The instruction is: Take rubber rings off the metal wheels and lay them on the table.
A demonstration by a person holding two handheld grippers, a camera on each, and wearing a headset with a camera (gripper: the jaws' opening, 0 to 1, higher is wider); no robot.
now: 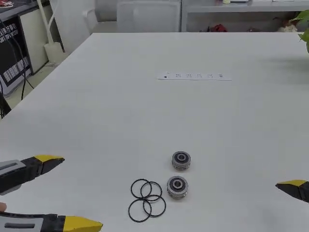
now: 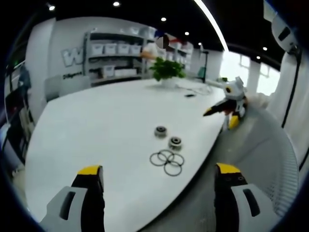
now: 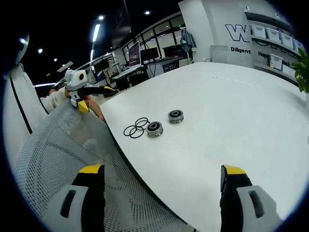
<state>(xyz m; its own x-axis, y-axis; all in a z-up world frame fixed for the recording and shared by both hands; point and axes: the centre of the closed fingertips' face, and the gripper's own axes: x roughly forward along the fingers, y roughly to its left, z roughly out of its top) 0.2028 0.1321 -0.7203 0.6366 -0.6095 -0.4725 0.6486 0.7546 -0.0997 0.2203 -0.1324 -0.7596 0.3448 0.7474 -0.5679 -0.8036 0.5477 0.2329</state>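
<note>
A: Rubber rings first?
B: Four thin black rubber rings point(image 1: 147, 199), flat on the white surface point(image 1: 145, 106), overlapping in a loose cluster at the lower centre of the head view.
A: And the wheels?
B: Nearer wheel point(image 1: 177, 187) just right of the cluster, contact hard to judge. Farther wheel point(image 1: 181, 161) just above it in frame, apart from the rings.
A: Grippers?
B: Left gripper point(image 1: 67, 192) at lower left, yellow-tipped fingers spread wide, well apart from the rings. Right gripper point(image 3: 162, 176) with fingers spread wide too, over the near edge of the surface, well apart from both wheels.
A: Rest of the surface?
B: Pale printed strip point(image 1: 193, 76) at upper centre.
A: Room?
B: White chairs point(image 1: 145, 17) along the top edge, green plant point(image 1: 304, 24) at upper right, barcode panel point(image 1: 12, 67) at upper left. Shelving with bins point(image 2: 116, 58) on the back wall in the left gripper view. White mesh chair point(image 3: 63, 159) at lower left of the right gripper view.
</note>
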